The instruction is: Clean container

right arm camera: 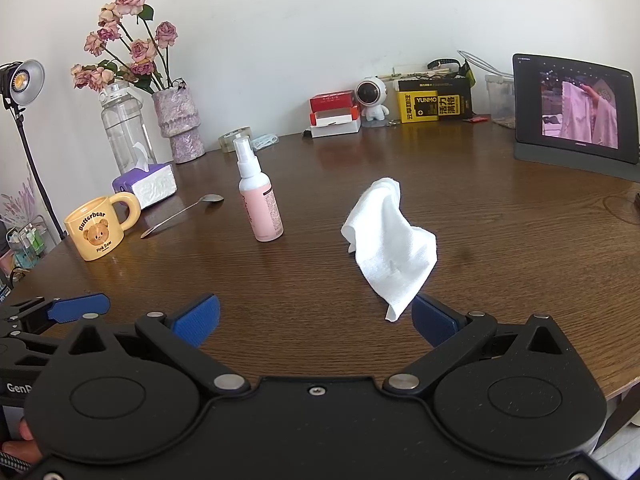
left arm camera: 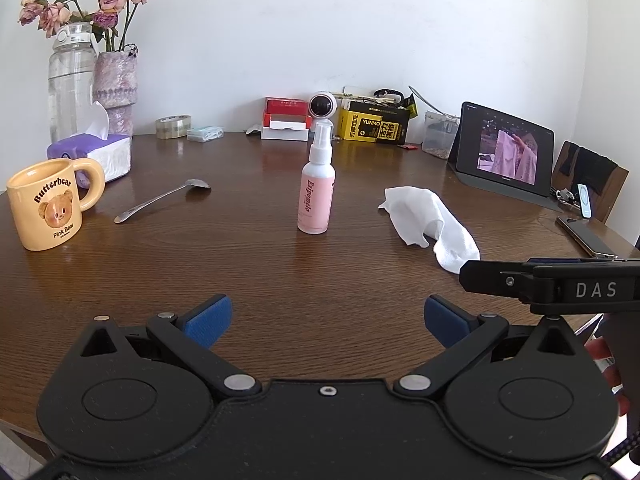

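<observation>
White wall backs a dark wooden bench (left arm camera: 280, 272) whose far edge is lined with clutter: a vase of dried roses (left arm camera: 116, 92), a tissue box (left arm camera: 100, 156), boxes and a propped tablet (left arm camera: 508, 148).

Nothing has been picked up yet, so the cleaning looks to be at its very start. The container to clean is most likely the yellow mug (left arm camera: 48, 204), standing upright at the near left with a spoon (left arm camera: 160, 200) lying just beside it on the right. A pink spray bottle (left arm camera: 316, 196) stands upright mid-bench, and a crumpled white cloth (right arm camera: 388, 240) lies to its right, well apart from the mug.

The left gripper (left arm camera: 328, 320) hovers over the near edge with its blue pads spread wide and nothing between them; the bottle is straight ahead of it. The right gripper (right arm camera: 316, 316) is likewise spread and empty, and the cloth's near corner lies just in front of its right pad.

A sensible next move: right gripper closes on the cloth, pinching a thick fold so it does not slip, while the left takes the bottle or steadies the mug. The tall, narrow bottle would tip easily if nudged off-centre.
</observation>
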Demonstrator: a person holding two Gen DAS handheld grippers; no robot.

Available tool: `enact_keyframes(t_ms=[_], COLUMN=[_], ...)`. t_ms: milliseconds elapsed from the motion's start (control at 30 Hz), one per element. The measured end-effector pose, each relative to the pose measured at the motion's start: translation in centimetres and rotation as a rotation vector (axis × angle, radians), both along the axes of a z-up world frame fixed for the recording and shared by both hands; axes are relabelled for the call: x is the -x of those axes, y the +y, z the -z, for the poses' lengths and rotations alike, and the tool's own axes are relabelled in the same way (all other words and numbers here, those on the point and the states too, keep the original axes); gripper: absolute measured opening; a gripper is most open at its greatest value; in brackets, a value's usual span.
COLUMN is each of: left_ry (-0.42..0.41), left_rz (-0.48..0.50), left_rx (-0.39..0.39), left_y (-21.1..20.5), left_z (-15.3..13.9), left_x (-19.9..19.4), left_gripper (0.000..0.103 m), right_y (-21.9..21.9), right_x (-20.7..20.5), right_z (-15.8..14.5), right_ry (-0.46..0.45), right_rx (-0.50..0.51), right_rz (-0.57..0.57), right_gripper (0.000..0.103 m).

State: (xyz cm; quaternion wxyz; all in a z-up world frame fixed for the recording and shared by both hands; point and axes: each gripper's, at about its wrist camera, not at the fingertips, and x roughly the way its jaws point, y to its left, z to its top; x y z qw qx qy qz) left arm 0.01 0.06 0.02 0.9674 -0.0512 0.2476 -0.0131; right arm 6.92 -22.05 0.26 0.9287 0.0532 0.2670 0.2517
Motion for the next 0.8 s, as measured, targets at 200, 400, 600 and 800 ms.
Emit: enact_keyframes(t_ms=[200,400,600,800], left_ry=[0.003,0.007,0.010,0.013], left_rz=[0.000,0.001,0.002,0.004], left_rx=[-0.002,-0.002,-0.003,-0.003], left_y=[0.11,0.03,-0.08,-0.08], left_z=[0.07,0.01,0.05,0.08], left_x=[0.08,0.07,0.06,-0.01], left_gripper=[0.103,0.103,0.103,0.103], right_y=[-0.09,0.05,0.01,0.00], right_x=[0.12,0.02,-0.08,-0.06], right_z=[0.02,0.08,0.11,0.12], right_ry=[0.003,0.006,0.009,0.009], right_rx=[0.002,0.001,-0.001,-0.001], right_rz=[0.001,0.000,0.002,0.002], right_gripper=[0.103,0.103,0.103,0.103])
